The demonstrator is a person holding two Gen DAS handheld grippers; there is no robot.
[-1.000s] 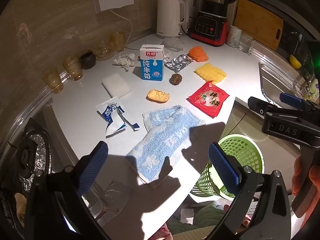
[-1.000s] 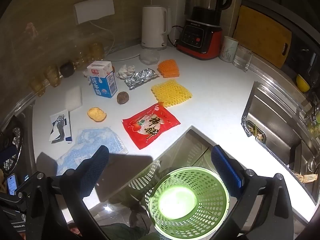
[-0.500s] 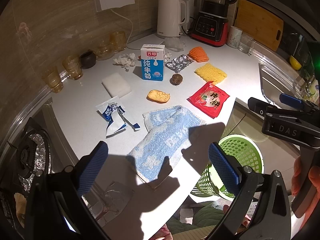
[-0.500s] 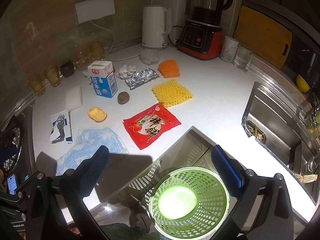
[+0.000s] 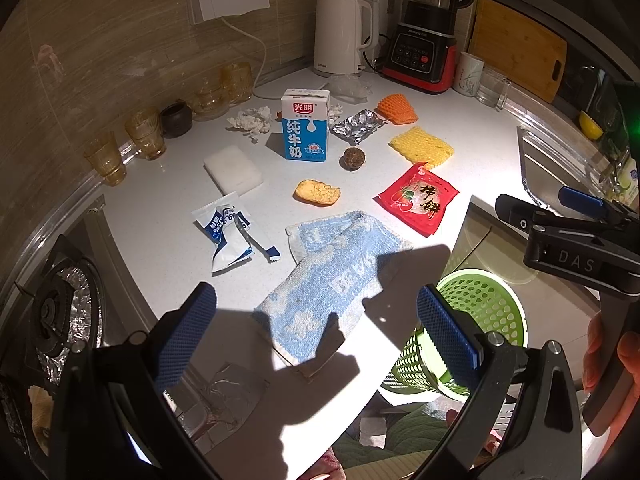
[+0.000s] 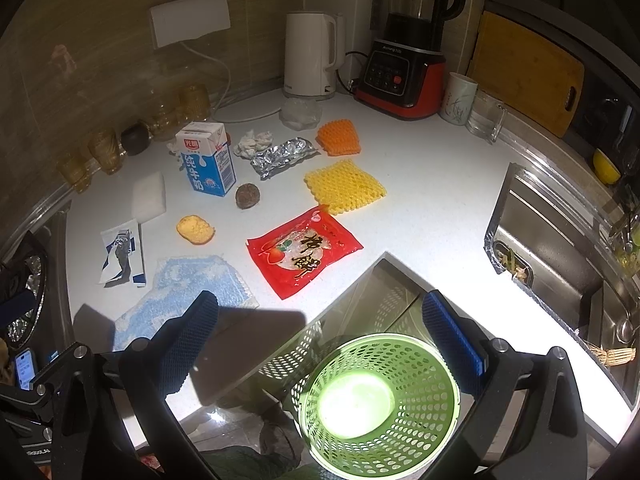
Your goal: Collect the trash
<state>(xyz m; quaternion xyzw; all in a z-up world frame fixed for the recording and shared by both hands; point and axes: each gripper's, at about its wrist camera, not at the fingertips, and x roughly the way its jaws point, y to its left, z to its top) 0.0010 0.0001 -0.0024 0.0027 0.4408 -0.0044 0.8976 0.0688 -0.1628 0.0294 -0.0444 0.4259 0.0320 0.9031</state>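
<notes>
So the trash is all spread out on the white table [image 6: 432, 200], loosely grouped so each piece can be pinched on its own, and the green mesh basket [image 6: 380, 400] sits down below the table's cut-out corner, which looks like the obvious drop spot. Both tongs are spread wide and holding nothing: the left tongs [image 5: 316, 340] hover over the near edge above the blue-and-white cloth [image 5: 332, 276], and the right tongs [image 6: 320, 344] hang right over the basket mouth. Materials are a real mix. The red snack wrapper [image 6: 304, 252] is flat glossy plastic, nearest the basket, probably the easiest first grab. The torn blue-white sachet [image 5: 230, 236] is thin and curled. The milk carton [image 5: 305, 126] stands upright, stiff cardboard, boxy. Beside it there's crinkled silver foil [image 5: 358, 126], crumpled white tissue [image 5: 252, 120], a yellow foam net [image 5: 420, 146] and an orange foam net [image 5: 396, 108], both squishy lattice stuff. Also a small brown round thing [image 5: 353, 158], a bitten yellowish cake bit [image 5: 317, 192], and a white sponge-like block [image 5: 233, 168]. The cloth looks woven and floppy; I'd guess it's not trash.
</notes>
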